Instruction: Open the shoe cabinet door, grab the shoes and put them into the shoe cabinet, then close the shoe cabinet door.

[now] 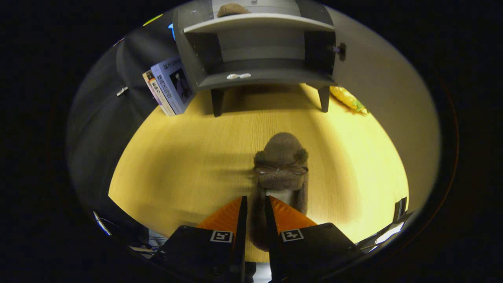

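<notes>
The claw (255,208) sat low in the frame, pointing forward over the pale yellow wood-grain worktop (177,165) toward the cabinet. Its two fingers stood nearly parallel with a narrow gap between them, and the heel wall of a brown fuzzy slipper-like shoe with a small bow across its top (280,161) ran up through that gap, both fingers pressing against it, so the claw was clamped on the shoe. The shoe's rounded toe pointed away from the fingers, toward the middle of the frame.

Beyond it, at the upper centre of the frame, stood the small grey shoe cabinet on short dark legs (259,51), its front open and its grey door (387,110) swung out to the right. A second brown fuzzy shoe (232,9) rested on the cabinet's upper shelf. Two upright books with pale covers (169,86) leaned beside the cabinet's left wall. A yellow patterned object (347,99) lay behind the cabinet's right leg.
</notes>
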Tool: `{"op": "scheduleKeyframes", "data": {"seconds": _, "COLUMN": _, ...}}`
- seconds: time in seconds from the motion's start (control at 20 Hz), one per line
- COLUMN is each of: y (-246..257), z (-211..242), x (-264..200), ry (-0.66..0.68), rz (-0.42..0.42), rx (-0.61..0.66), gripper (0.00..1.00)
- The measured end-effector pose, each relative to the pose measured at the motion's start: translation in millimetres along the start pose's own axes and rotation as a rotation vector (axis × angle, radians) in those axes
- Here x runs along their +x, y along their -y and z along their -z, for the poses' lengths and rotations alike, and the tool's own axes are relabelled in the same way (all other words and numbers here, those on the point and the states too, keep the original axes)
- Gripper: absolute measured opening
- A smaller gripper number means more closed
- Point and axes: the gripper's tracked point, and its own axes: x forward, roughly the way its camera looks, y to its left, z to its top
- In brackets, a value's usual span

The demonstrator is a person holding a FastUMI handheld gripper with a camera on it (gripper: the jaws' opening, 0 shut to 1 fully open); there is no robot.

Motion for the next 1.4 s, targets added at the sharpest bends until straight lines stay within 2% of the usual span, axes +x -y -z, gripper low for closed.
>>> {"op": "scheduleKeyframes", "data": {"seconds": 0.3, "y": 6, "z": 0, "x": 28, "ry": -0.009, "rz": 0.011, "rx": 0.007, "gripper": 0.31}}
{"op": "scheduleKeyframes", "data": {"seconds": 0.8, "y": 18, "z": -43, "x": 79, "ry": 0.077, "rz": 0.033, "rx": 0.031, "gripper": 0.34}}
{"op": "scheduleKeyframes", "data": {"seconds": 1.05, "y": 23, "z": -54, "x": 79, "ry": 0.134, "rz": 0.074, "rx": 0.000, "gripper": 0.29}}
{"op": "scheduleKeyframes", "data": {"seconds": 1.1, "y": 23, "z": -51, "x": 94, "ry": 0.124, "rz": 0.068, "rx": 0.005, "gripper": 0.25}}
{"op": "scheduleKeyframes", "data": {"seconds": 1.35, "y": 21, "z": -51, "x": 86, "ry": 0.095, "rz": 0.061, "rx": 0.005, "gripper": 0.05}}
{"op": "scheduleKeyframes", "data": {"seconds": 1.4, "y": 21, "z": -49, "x": 83, "ry": 0.079, "rz": 0.059, "rx": 0.001, "gripper": 0.05}}
